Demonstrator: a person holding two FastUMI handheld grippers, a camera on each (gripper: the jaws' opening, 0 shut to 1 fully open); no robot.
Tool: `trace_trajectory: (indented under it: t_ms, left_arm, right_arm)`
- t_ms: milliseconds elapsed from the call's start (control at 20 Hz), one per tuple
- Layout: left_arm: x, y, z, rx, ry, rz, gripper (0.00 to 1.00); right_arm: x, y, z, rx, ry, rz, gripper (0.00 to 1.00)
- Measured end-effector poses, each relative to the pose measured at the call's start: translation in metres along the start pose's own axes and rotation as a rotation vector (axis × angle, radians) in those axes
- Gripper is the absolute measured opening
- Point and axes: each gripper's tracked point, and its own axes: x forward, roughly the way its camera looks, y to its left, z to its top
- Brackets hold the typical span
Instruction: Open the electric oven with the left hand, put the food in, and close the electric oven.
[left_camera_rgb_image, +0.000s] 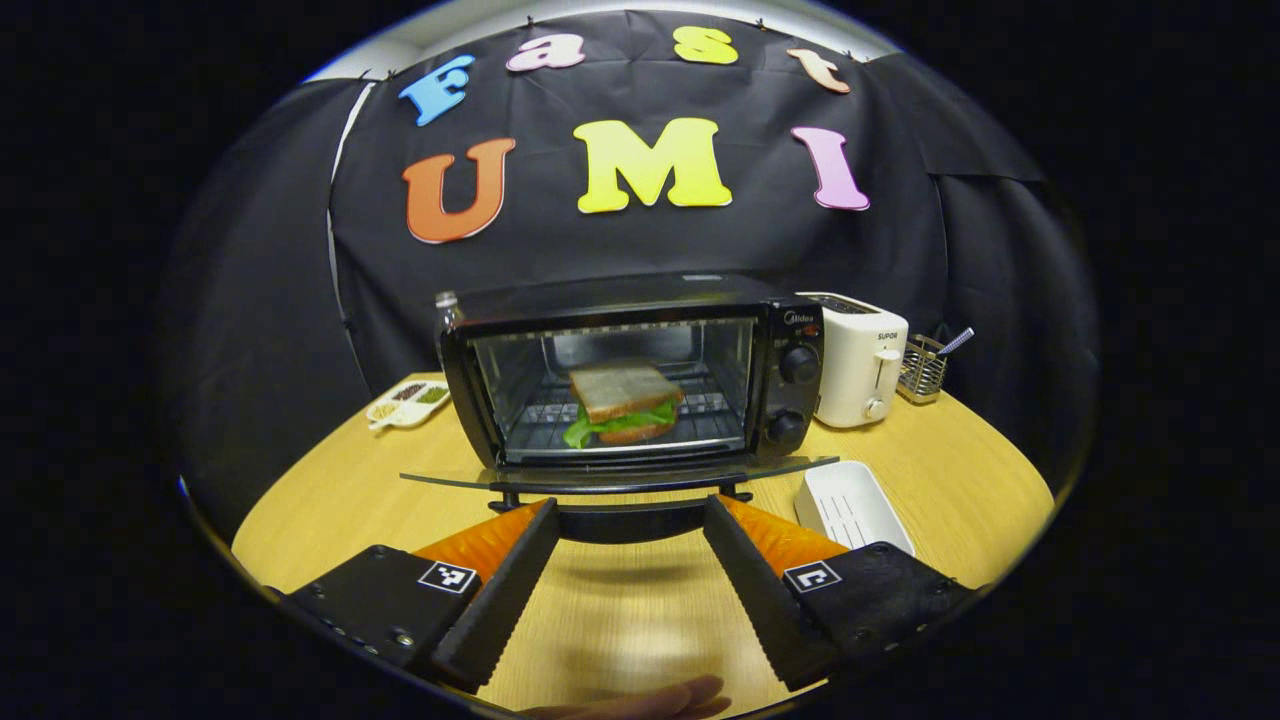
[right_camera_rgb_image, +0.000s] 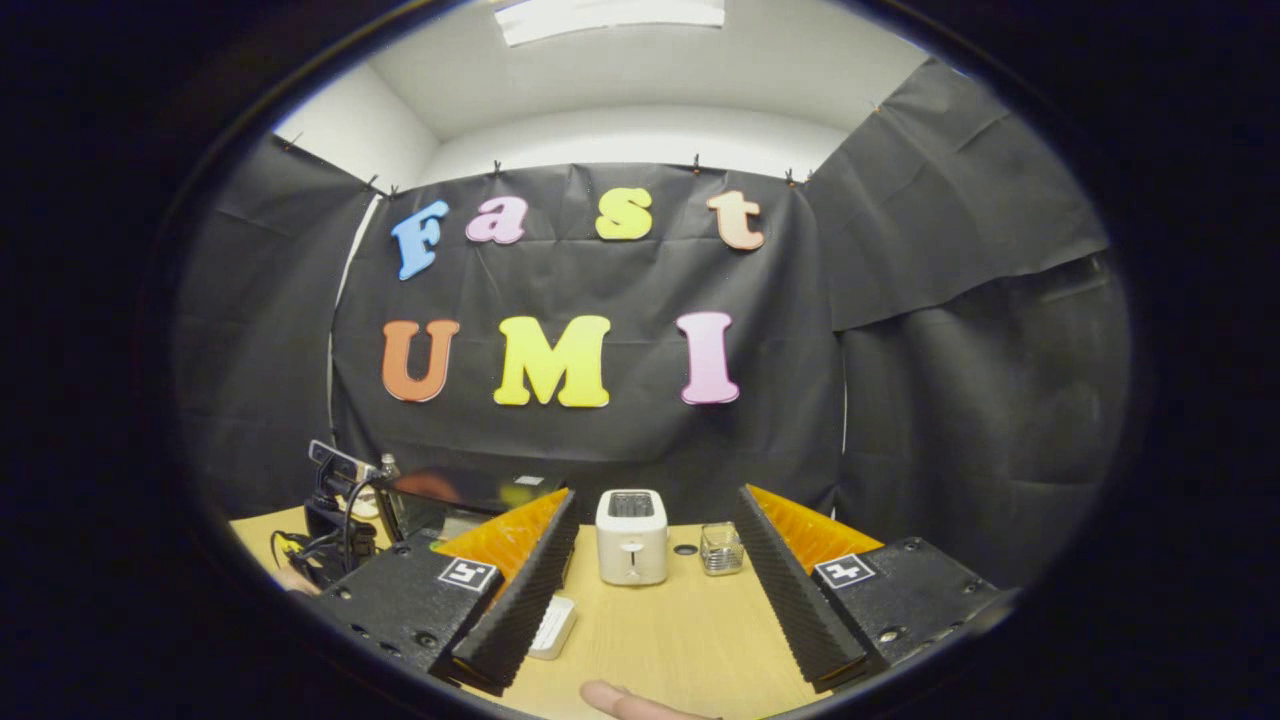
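Note:
The black electric oven (left_camera_rgb_image: 790, 385) stands on the round wooden table (left_camera_rgb_image: 320, 500) with its glass door (left_camera_rgb_image: 450, 480) folded down flat. A sandwich (left_camera_rgb_image: 625, 400) with green lettuce lies on the rack inside. My left gripper (left_camera_rgb_image: 630, 505) is open just in front of the door, and the dark door handle (left_camera_rgb_image: 625, 522) lies between its fingertips. My right gripper (right_camera_rgb_image: 655, 498) is open and empty, held above the table to the right of the oven (right_camera_rgb_image: 440, 505). In the right gripper view the left gripper (right_camera_rgb_image: 330, 520) is at the far left.
Right of the oven are a white toaster (left_camera_rgb_image: 860, 365), a wire basket (left_camera_rgb_image: 925, 368) and a white ribbed tray (left_camera_rgb_image: 850, 505). A small divided dish (left_camera_rgb_image: 408, 403) lies to its left. The toaster (right_camera_rgb_image: 632, 535) and tray (right_camera_rgb_image: 552, 625) lie ahead of my right gripper.

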Motion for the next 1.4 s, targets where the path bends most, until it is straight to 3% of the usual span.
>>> trace_trajectory:
  t_ms: [50, 100, 200, 250, 300, 450, 500, 700, 750, 800, 900, 950, 1000, 1050, 1200, 1250, 1300, 1350, 1400]
  left_arm:
    - [0.003, 0.001, 0.007, 0.022, -0.019, 0.010, 0.89]
    - [0.008, 0.001, 0.014, 0.042, -0.042, 0.018, 0.98]
    - [0.022, 0.005, 0.018, 0.060, -0.048, 0.047, 0.97]
    - [0.030, 0.009, 0.019, 0.068, -0.046, 0.065, 0.89]
    - [0.037, 0.010, 0.017, 0.060, -0.034, 0.064, 0.96]
    - [0.064, 0.018, 0.028, -0.006, -0.049, 0.060, 0.95]
    - [0.071, 0.020, 0.033, -0.018, -0.059, 0.054, 0.95]
    - [0.072, 0.029, 0.043, -0.045, -0.055, 0.049, 0.95]
    - [0.063, 0.029, 0.046, -0.041, -0.061, 0.048, 0.96]
    - [0.052, 0.029, 0.051, -0.040, -0.081, 0.044, 0.96]
    - [0.024, 0.025, 0.064, -0.053, -0.125, 0.027, 0.96]
    - [0.009, 0.024, 0.070, -0.062, -0.142, 0.020, 0.95]
    - [-0.008, 0.025, 0.074, -0.070, -0.159, 0.022, 0.95]
    - [-0.025, 0.027, 0.079, -0.079, -0.175, 0.029, 0.95]
    - [-0.085, 0.028, 0.104, -0.081, -0.248, 0.030, 0.95]
    - [-0.105, 0.029, 0.111, -0.074, -0.267, 0.032, 0.95]
    - [-0.124, 0.030, 0.116, -0.066, -0.285, 0.037, 0.95]
    - [-0.143, 0.031, 0.122, -0.060, -0.301, 0.044, 0.95]
    - [-0.161, 0.032, 0.127, -0.056, -0.316, 0.048, 0.95]
  right_arm:
    - [-0.002, 0.002, 0.001, -0.002, 0.001, 0.002, 0.89]
    - [-0.004, 0.003, 0.002, -0.005, 0.001, 0.005, 1.00]
    - [-0.011, 0.005, 0.005, -0.012, -0.004, 0.012, 1.00]
    - [-0.014, 0.005, 0.007, -0.014, -0.006, 0.010, 1.00]
    - [-0.017, 0.003, 0.008, -0.015, -0.010, 0.004, 0.89]
    - [-0.026, -0.002, 0.011, -0.021, -0.011, -0.019, 0.89]
    - [-0.029, -0.003, 0.012, -0.024, -0.009, -0.024, 1.00]
    - [-0.044, -0.004, 0.017, -0.027, -0.016, -0.030, 1.00]
    - [-0.049, -0.006, 0.020, -0.030, -0.017, -0.036, 0.89]
    - [-0.055, -0.008, 0.022, -0.032, -0.012, -0.041, 1.00]
    - [-0.064, -0.002, 0.023, -0.028, -0.004, -0.031, 1.00]
    - [-0.069, -0.001, 0.024, -0.022, 0.003, -0.025, 0.90]
    - [-0.073, -0.001, 0.023, -0.015, 0.007, -0.021, 1.00]
    - [-0.078, -0.001, 0.026, -0.008, 0.003, -0.020, 0.89]
    - [-0.090, -0.004, 0.032, 0.018, -0.006, -0.027, 0.89]
    - [-0.094, -0.004, 0.032, 0.028, -0.007, -0.029, 1.00]
    - [-0.098, -0.004, 0.034, 0.037, -0.011, -0.030, 1.00]
    - [-0.100, -0.004, 0.035, 0.038, -0.013, -0.027, 0.89]
    - [-0.103, -0.005, 0.034, 0.037, -0.012, -0.026, 0.89]
